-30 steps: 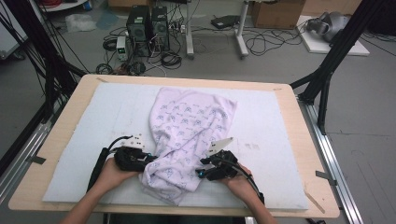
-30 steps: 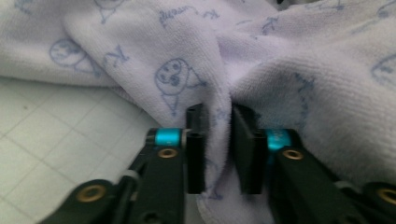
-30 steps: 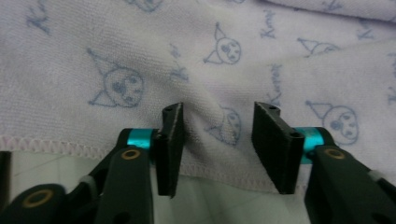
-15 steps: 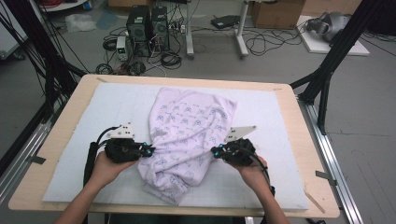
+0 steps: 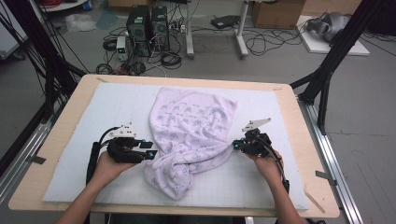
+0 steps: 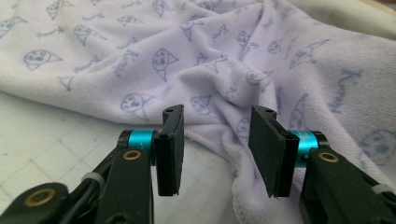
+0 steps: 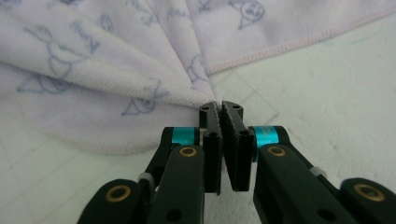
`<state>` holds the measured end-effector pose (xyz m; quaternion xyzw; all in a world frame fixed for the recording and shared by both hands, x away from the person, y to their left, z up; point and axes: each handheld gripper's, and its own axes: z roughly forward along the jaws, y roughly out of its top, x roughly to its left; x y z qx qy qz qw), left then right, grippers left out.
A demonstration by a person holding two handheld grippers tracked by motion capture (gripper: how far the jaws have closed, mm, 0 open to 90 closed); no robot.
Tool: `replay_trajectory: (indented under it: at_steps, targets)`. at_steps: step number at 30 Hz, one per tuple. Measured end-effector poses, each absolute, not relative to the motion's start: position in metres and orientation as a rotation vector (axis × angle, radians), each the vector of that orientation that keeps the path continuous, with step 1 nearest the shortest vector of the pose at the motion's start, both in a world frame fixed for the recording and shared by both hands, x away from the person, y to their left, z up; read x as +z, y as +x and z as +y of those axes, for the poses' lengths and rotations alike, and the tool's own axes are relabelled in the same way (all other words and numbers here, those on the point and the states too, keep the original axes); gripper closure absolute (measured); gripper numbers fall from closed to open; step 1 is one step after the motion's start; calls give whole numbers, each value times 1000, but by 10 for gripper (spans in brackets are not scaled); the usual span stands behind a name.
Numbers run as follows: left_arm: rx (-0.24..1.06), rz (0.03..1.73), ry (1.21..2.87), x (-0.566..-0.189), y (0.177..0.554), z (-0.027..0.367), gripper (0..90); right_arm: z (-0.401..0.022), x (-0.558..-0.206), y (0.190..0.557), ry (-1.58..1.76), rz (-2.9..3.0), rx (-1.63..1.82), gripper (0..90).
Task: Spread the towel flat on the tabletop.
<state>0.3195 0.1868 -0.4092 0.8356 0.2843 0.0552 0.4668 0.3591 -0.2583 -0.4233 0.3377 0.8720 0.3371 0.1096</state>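
A lavender towel (image 5: 191, 135) printed with small cat faces lies crumpled on the white gridded mat (image 5: 116, 102). My left gripper (image 5: 149, 150) sits at the towel's left side. Its jaws have just been opening and now stand apart (image 6: 217, 112); the towel's hem (image 6: 210, 140) lies loose between them, and the pads do not touch it. My right gripper (image 5: 235, 145) is at the towel's right side. Its jaws (image 7: 220, 106) have just eased open a little, but they still pinch a gathered point of the towel (image 7: 93, 84) at their tips. Folds fan out from that point.
The mat lies on a wooden table (image 5: 65, 116) with bare mat left and right of the towel. Black frame legs (image 5: 327, 65) stand at the table's sides. On the floor beyond the far edge are computer towers (image 5: 147, 23) and tangled cables (image 5: 261, 42).
My right gripper has moved right and away from the person, drawing the towel's right edge out into a point. My left gripper has stayed in place and its jaws have opened off the cloth.
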Motion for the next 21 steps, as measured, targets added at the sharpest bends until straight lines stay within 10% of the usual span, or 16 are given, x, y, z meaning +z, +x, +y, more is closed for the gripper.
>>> replay_trajectory:
  at_steps: [16,21]
  targets:
    - [29,557,2145,-424,301,153,503,-179,-414,288,592,2667,1264,478]
    - [-35,486,2201,-437,297,136,787,-149,-426,298,563,2718,1196,526]
